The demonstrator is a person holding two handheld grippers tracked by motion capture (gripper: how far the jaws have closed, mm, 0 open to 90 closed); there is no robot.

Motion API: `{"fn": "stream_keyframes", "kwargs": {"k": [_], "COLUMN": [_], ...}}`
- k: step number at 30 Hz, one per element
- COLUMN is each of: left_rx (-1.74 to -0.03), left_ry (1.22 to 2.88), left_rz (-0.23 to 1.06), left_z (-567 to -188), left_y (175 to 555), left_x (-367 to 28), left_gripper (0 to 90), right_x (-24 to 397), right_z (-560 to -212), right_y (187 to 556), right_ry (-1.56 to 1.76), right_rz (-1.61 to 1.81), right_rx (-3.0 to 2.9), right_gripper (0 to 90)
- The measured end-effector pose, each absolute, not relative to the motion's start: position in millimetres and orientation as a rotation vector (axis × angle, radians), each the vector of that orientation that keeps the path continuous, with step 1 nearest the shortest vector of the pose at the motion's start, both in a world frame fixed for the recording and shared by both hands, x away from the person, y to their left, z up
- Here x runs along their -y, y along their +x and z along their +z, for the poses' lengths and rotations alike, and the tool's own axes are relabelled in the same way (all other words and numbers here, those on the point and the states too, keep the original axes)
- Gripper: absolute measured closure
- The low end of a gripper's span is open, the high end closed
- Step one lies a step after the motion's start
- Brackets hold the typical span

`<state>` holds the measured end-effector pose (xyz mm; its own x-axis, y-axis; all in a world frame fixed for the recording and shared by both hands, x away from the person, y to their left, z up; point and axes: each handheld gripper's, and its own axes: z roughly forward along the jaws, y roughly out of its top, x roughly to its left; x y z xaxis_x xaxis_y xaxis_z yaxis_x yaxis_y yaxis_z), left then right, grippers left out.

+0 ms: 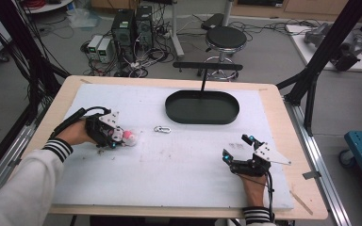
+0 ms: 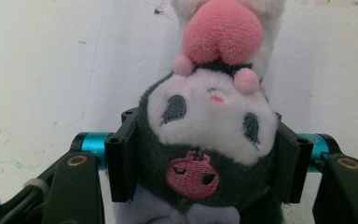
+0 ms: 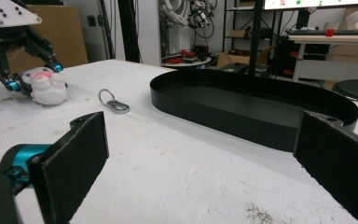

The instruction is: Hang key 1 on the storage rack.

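Between my tools the desk (image 1: 179,174) lies bare across the frame's lower middle; a keyring clasp (image 1: 162,129) and black tray (image 1: 201,107) block the upper centre.

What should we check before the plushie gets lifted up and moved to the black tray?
1. Left gripper jaws pressing both sides of the plush toy: ok.
2. Toy's underside free of the table: cannot tell.
3. Black tray empty: ok.
4. Metal clip lies between toy and tray, so lift over it: not ok.
5. Right gripper open and off to the side: ok.
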<state>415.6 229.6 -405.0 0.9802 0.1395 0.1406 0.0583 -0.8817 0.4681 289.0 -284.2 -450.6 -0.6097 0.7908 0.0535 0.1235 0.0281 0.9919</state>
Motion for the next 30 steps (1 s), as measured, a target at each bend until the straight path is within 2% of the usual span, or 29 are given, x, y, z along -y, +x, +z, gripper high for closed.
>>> {"fn": "stream_keyframes", "kwargs": {"k": [11,22,30], "left_rx": [-0.164,-0.197,-0.232], "left_ry": [2.573,2.424,2.331], "left_rz": [0.237,0.254,0.243], "left_z": [-387.5,-358.5,-346.2], "left_y": [408.6,393.1,388.1], "left_x": [-228.2,-221.8,-208.5], "left_gripper": [38.0,38.0,37.7], "right_x": [284.6,286.7,284.0], "right_z": [-450.4,-448.1,-424.7], "right_y": [289.4,287.8,289.6], "right_ry": [0.922,0.929,0.870], "right_rz": [1.626,1.658,1.669], "right_rx": [-1.780,-1.794,-1.853], "right_gripper": [2.5,2.5,2.5]}}
